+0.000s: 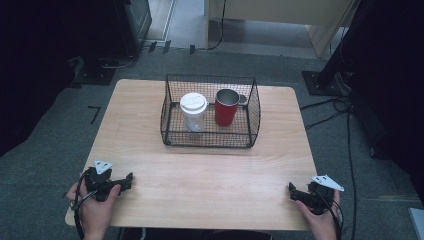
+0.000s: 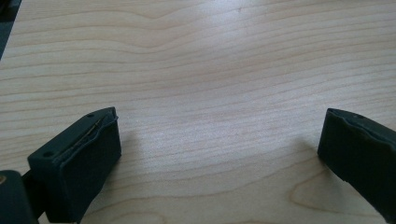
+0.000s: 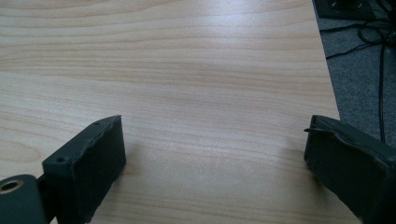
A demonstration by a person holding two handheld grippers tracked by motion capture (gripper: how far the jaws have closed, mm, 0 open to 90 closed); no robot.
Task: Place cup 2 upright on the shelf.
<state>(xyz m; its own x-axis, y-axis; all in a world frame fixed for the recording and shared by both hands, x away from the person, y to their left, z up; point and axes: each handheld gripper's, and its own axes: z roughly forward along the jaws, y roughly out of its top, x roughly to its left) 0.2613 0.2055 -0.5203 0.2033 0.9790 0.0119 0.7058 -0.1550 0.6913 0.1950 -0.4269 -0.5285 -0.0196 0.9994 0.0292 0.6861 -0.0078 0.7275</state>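
Observation:
A black wire basket (image 1: pixel 210 137) stands at the middle back of the wooden table (image 1: pixel 200 170). Inside it are a clear cup with a white lid (image 1: pixel 193 111) on the left and a red metal mug (image 1: pixel 226 107) on the right, both upright. My left gripper (image 1: pixel 125 180) rests near the front left corner, held by a hand, open; its jaws stand wide apart over bare wood (image 2: pixel 219 135). My right gripper (image 1: pixel 292 190) sits near the front right corner, also open, with only tabletop between its jaws (image 3: pixel 215 140).
Grey carpet surrounds the table, with black cables (image 1: pixel 330 107) and a stand base (image 1: pixel 320 82) at the right. Dark equipment (image 1: pixel 130 25) stands at the back left. The table's right edge (image 3: pixel 327 84) runs close to the right gripper.

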